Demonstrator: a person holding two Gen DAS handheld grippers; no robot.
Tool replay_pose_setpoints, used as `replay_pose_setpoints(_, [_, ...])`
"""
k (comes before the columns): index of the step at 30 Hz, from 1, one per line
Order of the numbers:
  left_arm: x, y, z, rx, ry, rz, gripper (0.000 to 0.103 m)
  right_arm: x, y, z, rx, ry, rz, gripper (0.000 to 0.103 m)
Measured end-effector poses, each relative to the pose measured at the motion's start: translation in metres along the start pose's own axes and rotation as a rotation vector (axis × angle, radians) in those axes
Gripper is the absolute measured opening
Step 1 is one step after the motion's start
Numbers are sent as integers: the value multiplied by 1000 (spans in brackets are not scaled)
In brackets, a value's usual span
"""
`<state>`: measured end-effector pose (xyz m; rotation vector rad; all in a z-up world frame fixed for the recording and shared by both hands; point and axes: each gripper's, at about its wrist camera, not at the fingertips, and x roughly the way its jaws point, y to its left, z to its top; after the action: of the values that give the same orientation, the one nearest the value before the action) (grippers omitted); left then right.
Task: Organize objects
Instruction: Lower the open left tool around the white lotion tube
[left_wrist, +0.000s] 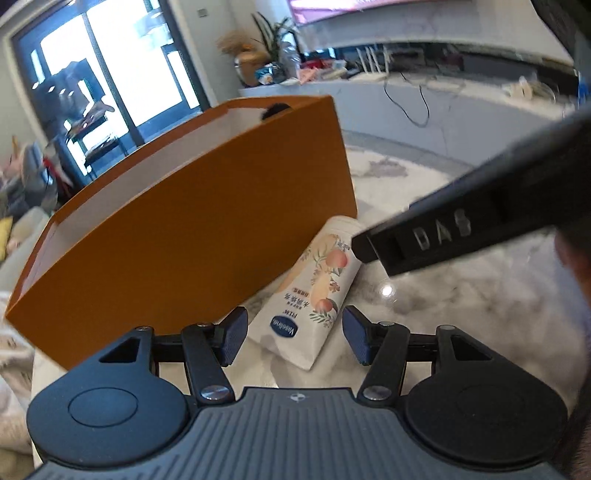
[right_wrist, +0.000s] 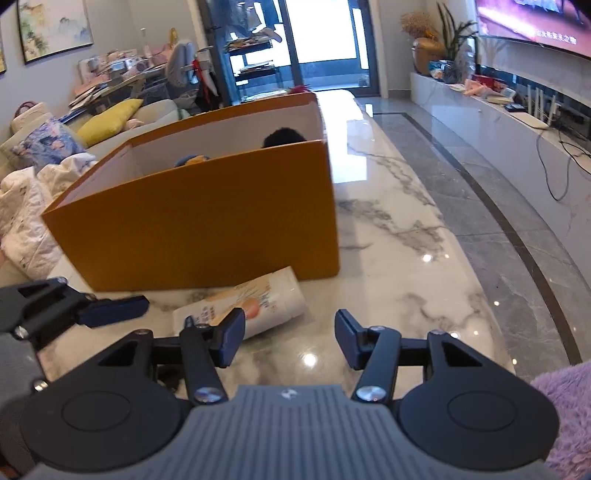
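Observation:
A white tube of lotion with a peach print lies on the marble table, close against the near wall of an orange open box. My left gripper is open just over the tube's flat end, and its pads do not touch it. My right gripper is open too, with bare table between its fingers. The tube lies just left of that gap, by the left pad. The box holds a dark object and a blue and yellow one, both mostly hidden.
A black part of the other gripper reaches in from the right over the tube's far end. A sofa with cushions and bedding lies left of the table. The table edge and grey floor run along the right.

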<state>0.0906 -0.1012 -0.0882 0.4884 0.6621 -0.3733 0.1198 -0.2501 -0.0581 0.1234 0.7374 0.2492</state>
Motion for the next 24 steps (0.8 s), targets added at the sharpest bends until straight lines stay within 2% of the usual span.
replay_pose_setpoints(3, [10, -7, -1, 53, -8, 20, 67, 8, -11, 4, 73, 24, 26, 56])
replay_pose_setpoints(6, [15, -9, -3, 64, -40, 25, 70, 14, -14, 8, 107, 46, 48, 54])
replay_pose_setpoints(9, [18, -2, -4, 12, -42, -2, 70, 16, -10, 8, 97, 39, 66, 51])
replay_pose_setpoints(13, [19, 16, -8, -100, -28, -81, 69, 20, -5, 11, 70, 15, 67, 50])
replay_pose_setpoints(16, [19, 26, -9, -152, -11, -142, 58, 26, -4, 16, 70, 11, 70, 47])
replay_pose_setpoints(18, [17, 25, -8, -131, -6, -143, 52, 31, -2, 15, 70, 34, 71, 43])
replay_pose_setpoints(21, [11, 19, -9, -81, -17, -131, 37, 32, 1, 13, 50, 32, 64, 41])
replay_pose_setpoints(24, [-1, 16, -8, -73, -40, -132, 4, 30, 0, 13, 52, 20, 55, 38])
